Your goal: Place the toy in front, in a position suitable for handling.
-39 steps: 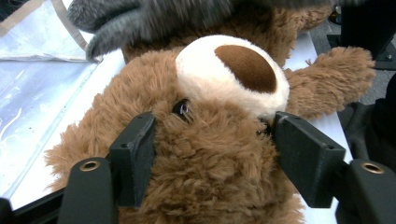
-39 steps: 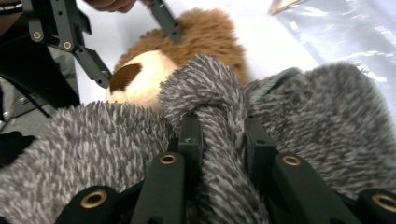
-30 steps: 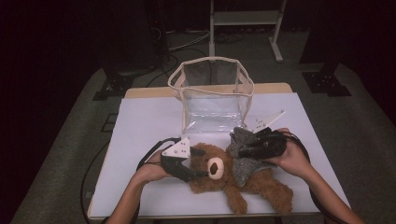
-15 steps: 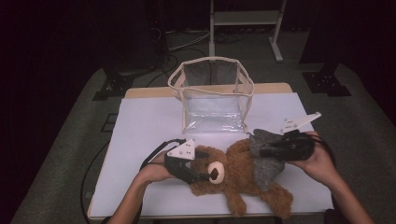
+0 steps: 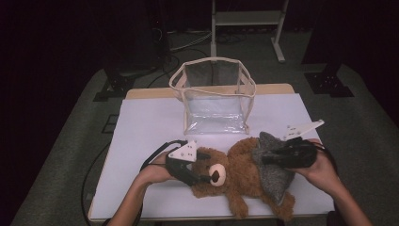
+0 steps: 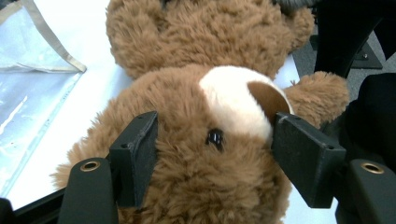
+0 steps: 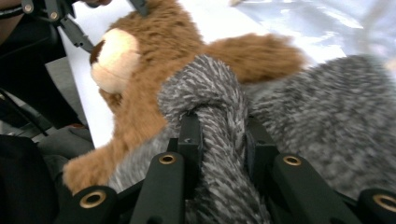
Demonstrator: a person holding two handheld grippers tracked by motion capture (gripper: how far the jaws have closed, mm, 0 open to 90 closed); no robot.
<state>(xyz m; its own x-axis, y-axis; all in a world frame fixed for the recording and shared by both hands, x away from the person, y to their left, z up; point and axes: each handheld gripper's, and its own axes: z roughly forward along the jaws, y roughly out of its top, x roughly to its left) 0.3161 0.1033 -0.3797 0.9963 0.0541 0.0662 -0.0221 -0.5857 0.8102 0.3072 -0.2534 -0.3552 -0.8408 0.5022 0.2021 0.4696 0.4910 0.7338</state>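
Brown teddy bear (image 5: 235, 174) lying, grey garment (image 5: 273, 165) on.

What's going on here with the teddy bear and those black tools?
A person works at a white table with a gripper in each hand. The left gripper has its jaws around the head of a brown teddy bear. The right gripper pinches a fold of the bear's grey knitted garment. A clear open bag stands just behind.

Recording studio or lab space, by appearance: black curtains (image 5: 56, 42) are hanging all round, grey carpet (image 5: 70, 141) is covering the floor, cables (image 5: 183, 40) are trailing across it, and stand bases (image 5: 327, 82) are flanking a white-covered table (image 5: 146, 122) lying under even lighting.
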